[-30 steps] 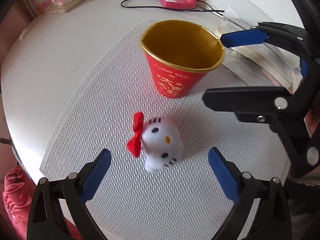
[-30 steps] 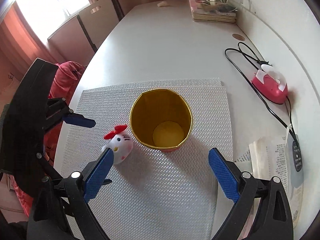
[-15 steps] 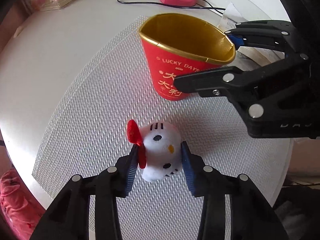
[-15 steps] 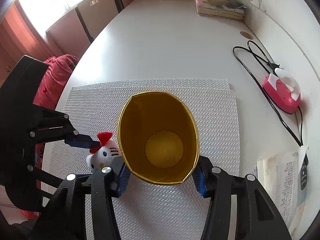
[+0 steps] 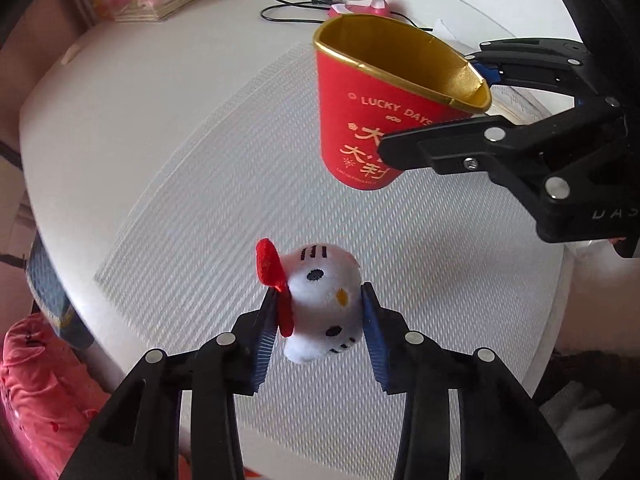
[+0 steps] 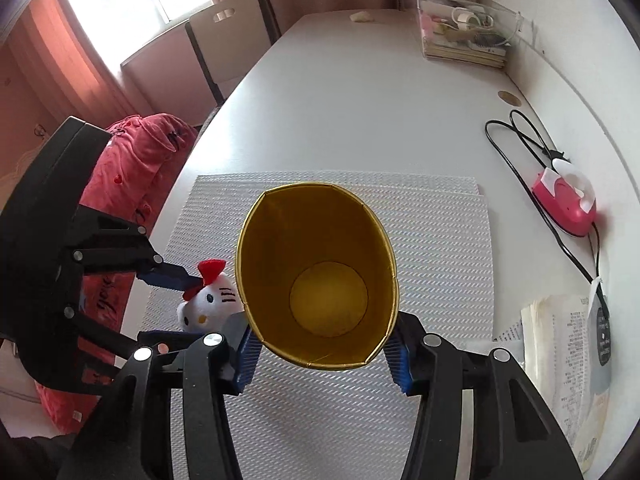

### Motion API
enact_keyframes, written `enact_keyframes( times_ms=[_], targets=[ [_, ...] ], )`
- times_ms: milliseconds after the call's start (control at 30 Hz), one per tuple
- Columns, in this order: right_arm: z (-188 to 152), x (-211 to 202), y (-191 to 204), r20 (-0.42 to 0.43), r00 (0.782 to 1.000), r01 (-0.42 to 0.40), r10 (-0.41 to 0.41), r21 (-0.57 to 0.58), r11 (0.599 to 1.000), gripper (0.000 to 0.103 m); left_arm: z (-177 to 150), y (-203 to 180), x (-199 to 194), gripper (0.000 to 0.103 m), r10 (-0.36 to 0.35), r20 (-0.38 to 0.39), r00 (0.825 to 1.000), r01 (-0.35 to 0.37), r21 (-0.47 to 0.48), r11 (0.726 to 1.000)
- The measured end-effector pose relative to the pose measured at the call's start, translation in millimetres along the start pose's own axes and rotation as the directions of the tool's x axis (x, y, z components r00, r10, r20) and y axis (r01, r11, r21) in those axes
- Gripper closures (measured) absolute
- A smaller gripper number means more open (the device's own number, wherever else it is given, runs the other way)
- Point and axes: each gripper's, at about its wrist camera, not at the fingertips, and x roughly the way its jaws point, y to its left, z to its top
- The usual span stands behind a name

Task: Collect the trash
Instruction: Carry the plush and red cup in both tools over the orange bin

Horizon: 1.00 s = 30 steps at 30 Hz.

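A small white plush cat head with a red bow is pinched between the blue pads of my left gripper and held above the grey woven mat. It also shows in the right wrist view. My right gripper is shut on a red paper cup with a gold inside, squeezing it oval and holding it off the mat. The cup is empty and hangs up and to the right of the plush, with the right gripper's fingers on its sides.
A pink device with a black cable lies at the table's right edge. Printed papers lie near right. A clear box on books stands far back. A chair and a red cushion are left of the white table.
My left gripper closed on the plush and lifted it off the mat. My right gripper closed on the cup, squeezed it oval and raised it.
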Motion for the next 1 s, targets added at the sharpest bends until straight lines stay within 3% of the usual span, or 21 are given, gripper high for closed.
enact_keyframes(
  times_ms=[233, 467, 600, 767, 800, 1000],
  targets=[
    [-3.0, -4.9, 39.1, 0.003, 0.998, -0.063, 0.063, -0.089, 0.994, 0.051, -60.1, 4.9, -33.2, 0.061, 0.046, 0.023, 0.999, -0.044, -0.087, 0.995],
    [0.3, 16.0, 124.2, -0.061, 0.983, -0.185, 0.176, -0.245, 0.952, 0.051, -150.8, 22.8, -55.9, 0.061, 0.095, -0.001, 0.995, -0.092, -0.226, 0.970],
    [3.0, 29.2, 165.8, -0.098, 0.970, -0.243, 0.224, -0.303, 0.921, 0.051, -171.8, 40.8, -54.7, 0.061, 0.122, -0.025, 0.992, -0.124, -0.327, 0.937],
    [-1.8, 44.2, 231.5, -0.161, 0.947, -0.319, 0.277, -0.376, 0.870, 0.051, -202.5, 66.4, -53.9, 0.061, 0.144, -0.055, 0.988, -0.153, -0.456, 0.877],
    [-3.1, 54.5, 254.7, -0.188, 0.938, -0.345, 0.292, -0.407, 0.846, 0.051, -214.7, 72.9, -53.5, 0.061, 0.146, -0.062, 0.987, -0.158, -0.479, 0.864],
    [-7.6, 83.9, 339.1, -0.271, 0.913, -0.401, 0.305, -0.456, 0.795, 0.051, -276.4, 111.2, -41.7, 0.061, 0.140, -0.101, 0.985, -0.173, -0.596, 0.784]
  ],
)
